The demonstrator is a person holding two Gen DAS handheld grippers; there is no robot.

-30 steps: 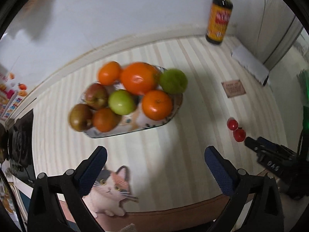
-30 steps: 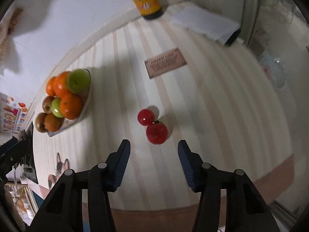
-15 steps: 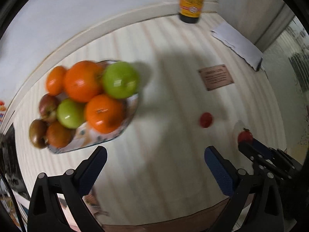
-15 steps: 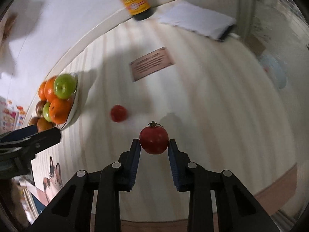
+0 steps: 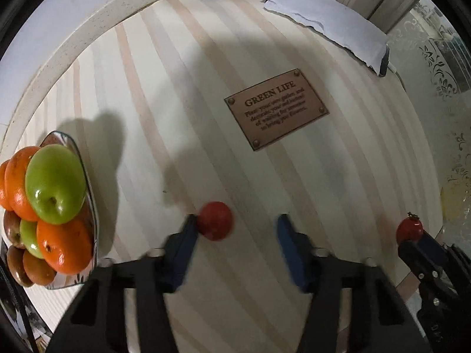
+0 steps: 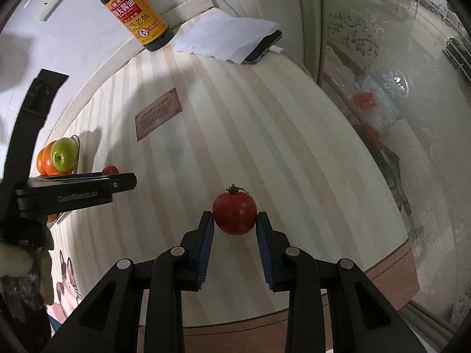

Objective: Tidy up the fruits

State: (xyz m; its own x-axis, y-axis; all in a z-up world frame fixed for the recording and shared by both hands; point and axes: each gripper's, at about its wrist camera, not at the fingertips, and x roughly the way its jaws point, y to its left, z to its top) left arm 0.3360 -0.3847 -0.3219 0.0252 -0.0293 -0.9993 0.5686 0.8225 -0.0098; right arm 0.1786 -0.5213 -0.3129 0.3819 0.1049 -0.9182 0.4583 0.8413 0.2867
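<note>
My right gripper (image 6: 234,217) is shut on a red tomato with a stem (image 6: 234,213) and holds it above the striped table; the same tomato shows at the right of the left wrist view (image 5: 409,231). My left gripper (image 5: 237,226) is open around a smaller red tomato (image 5: 215,220) that lies on the table against the left finger (image 5: 185,235). That tomato peeks out behind the left gripper in the right wrist view (image 6: 110,170). A glass plate (image 5: 91,206) at the left holds oranges, green apples and brownish fruits.
A soy sauce bottle (image 6: 137,14) stands at the back by the wall. A white paper over a phone (image 6: 232,39) lies back right. A brown plaque (image 5: 276,108) is fixed mid-table. A cat picture (image 6: 66,288) is at the front left edge.
My left gripper has moved right from the plate to the small tomato, its fingers narrower now. My right gripper closed on the stemmed tomato and lifted it away to the right.
</note>
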